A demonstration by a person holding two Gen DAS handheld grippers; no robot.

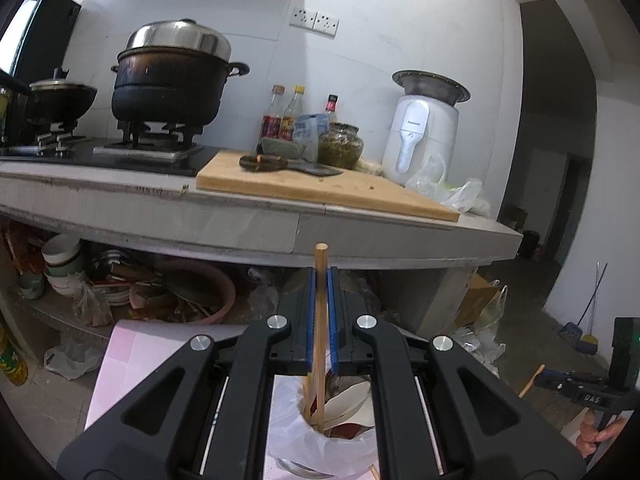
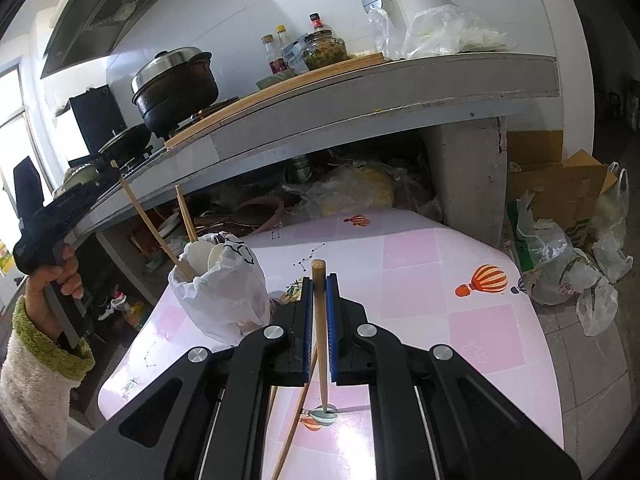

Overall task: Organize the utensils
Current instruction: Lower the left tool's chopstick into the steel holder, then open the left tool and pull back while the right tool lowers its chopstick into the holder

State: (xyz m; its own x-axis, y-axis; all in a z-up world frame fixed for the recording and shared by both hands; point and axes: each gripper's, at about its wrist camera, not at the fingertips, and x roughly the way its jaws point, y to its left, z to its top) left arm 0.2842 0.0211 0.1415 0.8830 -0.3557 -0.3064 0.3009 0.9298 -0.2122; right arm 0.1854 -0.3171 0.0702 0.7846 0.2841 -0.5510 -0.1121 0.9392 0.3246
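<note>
A cluttered kitchen, pink-tiled table point(image 2: 420, 264) below the counter. The left gripper point(image 1: 320, 276) is clamped on a chopstick point(image 1: 320, 320), long axis near upright, its lower tip already in the mouth of the bag-lined holder point(image 2: 218, 280) directly beneath. Off to the side, the right gripper point(image 2: 319, 284) pinches its own chopstick point(image 2: 320, 340) above the table, tilted downward, farther from the holder.
</note>
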